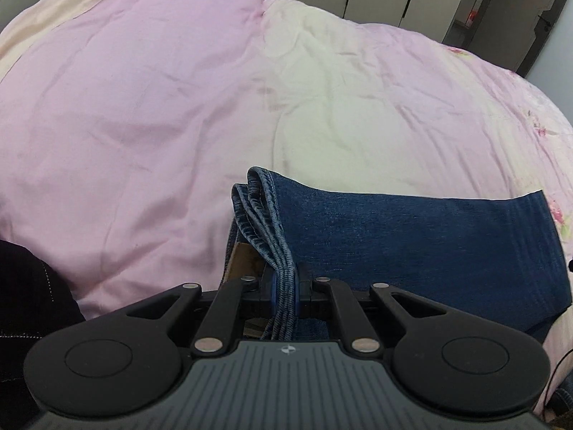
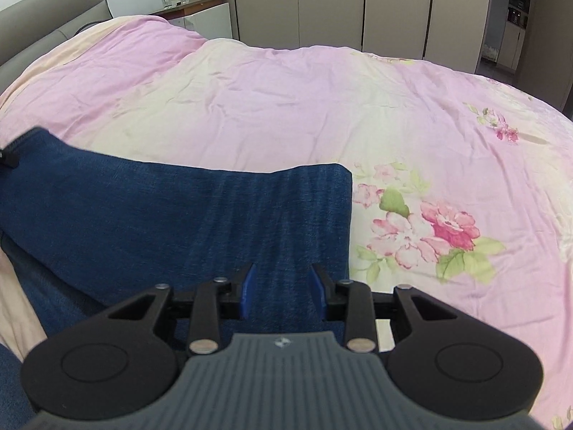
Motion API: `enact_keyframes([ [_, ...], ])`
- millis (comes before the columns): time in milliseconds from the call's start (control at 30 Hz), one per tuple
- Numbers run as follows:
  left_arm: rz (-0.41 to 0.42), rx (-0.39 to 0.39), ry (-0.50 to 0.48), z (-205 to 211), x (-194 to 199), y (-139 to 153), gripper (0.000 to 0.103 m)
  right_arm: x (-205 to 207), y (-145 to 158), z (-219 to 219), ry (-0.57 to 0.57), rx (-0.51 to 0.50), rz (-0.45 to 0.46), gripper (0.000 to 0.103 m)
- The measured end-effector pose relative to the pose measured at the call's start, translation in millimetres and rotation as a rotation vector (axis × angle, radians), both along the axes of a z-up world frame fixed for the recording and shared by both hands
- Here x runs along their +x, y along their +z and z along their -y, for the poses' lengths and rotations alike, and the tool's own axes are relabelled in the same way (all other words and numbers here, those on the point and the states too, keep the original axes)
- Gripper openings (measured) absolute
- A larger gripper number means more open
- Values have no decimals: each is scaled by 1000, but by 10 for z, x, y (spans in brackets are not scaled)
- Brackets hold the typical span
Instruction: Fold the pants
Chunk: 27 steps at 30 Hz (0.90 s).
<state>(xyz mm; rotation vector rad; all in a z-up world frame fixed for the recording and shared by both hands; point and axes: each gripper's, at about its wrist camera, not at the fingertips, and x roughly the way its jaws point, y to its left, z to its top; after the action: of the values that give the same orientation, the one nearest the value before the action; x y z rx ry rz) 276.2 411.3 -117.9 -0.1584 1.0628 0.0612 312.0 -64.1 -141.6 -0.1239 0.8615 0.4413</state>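
Observation:
Dark blue jeans (image 1: 412, 236) lie folded on a pink quilt (image 1: 143, 107), near the bed's front edge. My left gripper (image 1: 285, 286) is shut on the stacked hem edges (image 1: 265, 211) at the fold's left end. In the right wrist view the jeans (image 2: 161, 215) fill the lower left. My right gripper (image 2: 283, 286) is open over the right end of the fold, its blue pads (image 2: 249, 286) apart with the denim showing between them.
The pink and cream quilt (image 2: 322, 107) with a flower print (image 2: 444, 229) covers the bed. A grey headboard (image 2: 46, 28) and a bedside cabinet (image 2: 200, 10) with cups stand far left. Wardrobe doors (image 2: 358, 3) line the back. A dark garment (image 1: 28, 286) lies at lower left.

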Motion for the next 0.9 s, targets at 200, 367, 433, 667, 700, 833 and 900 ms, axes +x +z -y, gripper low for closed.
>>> enact_keyframes([
  [200,-51,10,15,-41,45,-396,10,301,-58,-92,-1,1,-1,19],
  [367,-62,-1,31,-73,50,-529,10,856,-215,-166,-36,-5,-18,18],
  [433,-64,6,27,-65,43,-548,10,1076,-378,-170,-52,-16,-39,13],
  [667,-81,9,43,-70,62,-558,15,1332,-750,-150,-73,-57,-125,0],
  [700,-81,27,46,-55,63,-537,22,1301,-708,-168,-70,-73,-113,0],
  [833,-41,94,58,-12,-89,-343,36,1003,-413,-110,-22,-46,-83,3],
  [900,-8,90,62,7,-221,-211,39,775,-294,-26,-11,-16,-99,3],
])
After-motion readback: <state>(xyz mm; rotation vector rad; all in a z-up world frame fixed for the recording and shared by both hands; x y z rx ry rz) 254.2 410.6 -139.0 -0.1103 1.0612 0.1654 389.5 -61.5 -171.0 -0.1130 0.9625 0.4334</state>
